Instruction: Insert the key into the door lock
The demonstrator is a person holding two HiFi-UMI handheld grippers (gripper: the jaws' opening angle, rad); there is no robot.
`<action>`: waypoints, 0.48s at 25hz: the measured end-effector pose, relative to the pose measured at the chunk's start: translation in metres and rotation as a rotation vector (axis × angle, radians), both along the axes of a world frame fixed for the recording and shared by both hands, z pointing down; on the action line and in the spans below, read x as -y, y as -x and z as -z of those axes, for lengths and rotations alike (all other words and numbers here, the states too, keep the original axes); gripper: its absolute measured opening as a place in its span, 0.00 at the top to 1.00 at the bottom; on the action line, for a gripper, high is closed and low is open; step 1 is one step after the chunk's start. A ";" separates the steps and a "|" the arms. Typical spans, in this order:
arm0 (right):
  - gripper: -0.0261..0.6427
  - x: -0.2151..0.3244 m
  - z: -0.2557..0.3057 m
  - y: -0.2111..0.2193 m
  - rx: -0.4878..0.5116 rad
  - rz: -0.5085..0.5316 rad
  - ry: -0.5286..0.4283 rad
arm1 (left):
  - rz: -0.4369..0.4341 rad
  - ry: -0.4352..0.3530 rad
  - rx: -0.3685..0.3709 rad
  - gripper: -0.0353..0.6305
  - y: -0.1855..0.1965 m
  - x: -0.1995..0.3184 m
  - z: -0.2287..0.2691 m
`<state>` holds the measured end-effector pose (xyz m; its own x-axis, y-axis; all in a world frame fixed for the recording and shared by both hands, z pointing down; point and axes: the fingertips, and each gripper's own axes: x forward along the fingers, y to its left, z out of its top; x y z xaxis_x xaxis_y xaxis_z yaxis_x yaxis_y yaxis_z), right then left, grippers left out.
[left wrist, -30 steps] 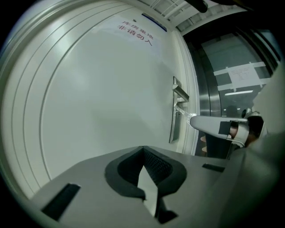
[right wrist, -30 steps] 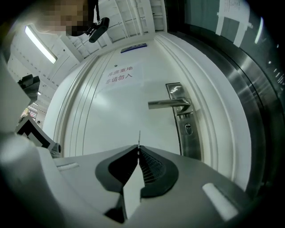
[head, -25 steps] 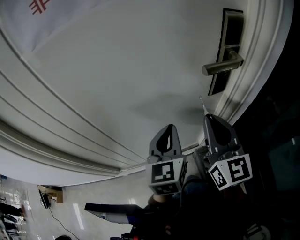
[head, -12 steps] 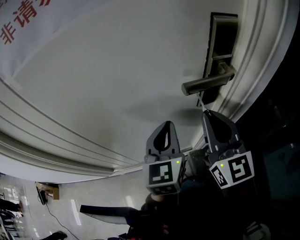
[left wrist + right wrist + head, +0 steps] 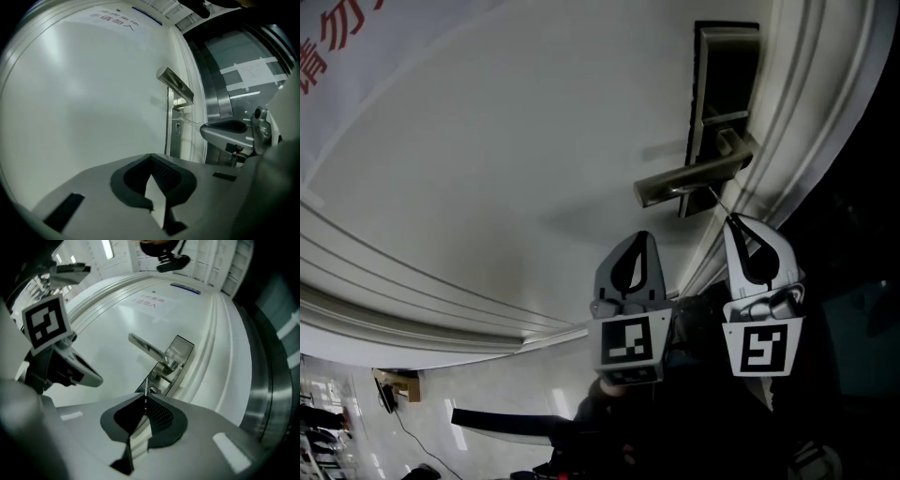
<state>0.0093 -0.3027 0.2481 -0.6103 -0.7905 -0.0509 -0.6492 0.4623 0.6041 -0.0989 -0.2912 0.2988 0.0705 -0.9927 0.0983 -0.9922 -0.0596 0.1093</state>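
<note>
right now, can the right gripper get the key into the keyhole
Probably yes. The right gripper is shut on the key, whose tip sits right by the keyhole, just below the door handle. Nothing shows between them; the left gripper is off to the side.

The white door [image 5: 534, 141] in front of me carries 1 metal lock plate [image 5: 719, 84] near its molded edge. 1 lever handle [image 5: 689, 180] sticks out, with a keyhole [image 5: 151, 391] just below. A sign [image 5: 356, 66] with red print sits well apart from the plate.

One door [image 5: 534, 141], one lever handle [image 5: 689, 180], one lock plate [image 5: 727, 66], one key [image 5: 189, 120] and two tongs: the left tongs [image 5: 637, 244] and the right tongs [image 5: 739, 227].
</note>
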 end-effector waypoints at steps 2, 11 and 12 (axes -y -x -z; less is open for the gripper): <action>0.94 0.003 0.001 -0.002 -0.087 -0.046 -0.080 | -0.013 0.001 0.012 0.95 0.000 0.004 0.002; 0.94 0.014 0.001 -0.008 -0.434 -0.200 -0.278 | -0.066 0.008 -0.011 0.95 -0.001 0.007 0.000; 0.94 0.014 0.001 -0.008 -0.452 -0.211 -0.283 | -0.072 0.005 -0.020 0.95 -0.001 0.007 0.000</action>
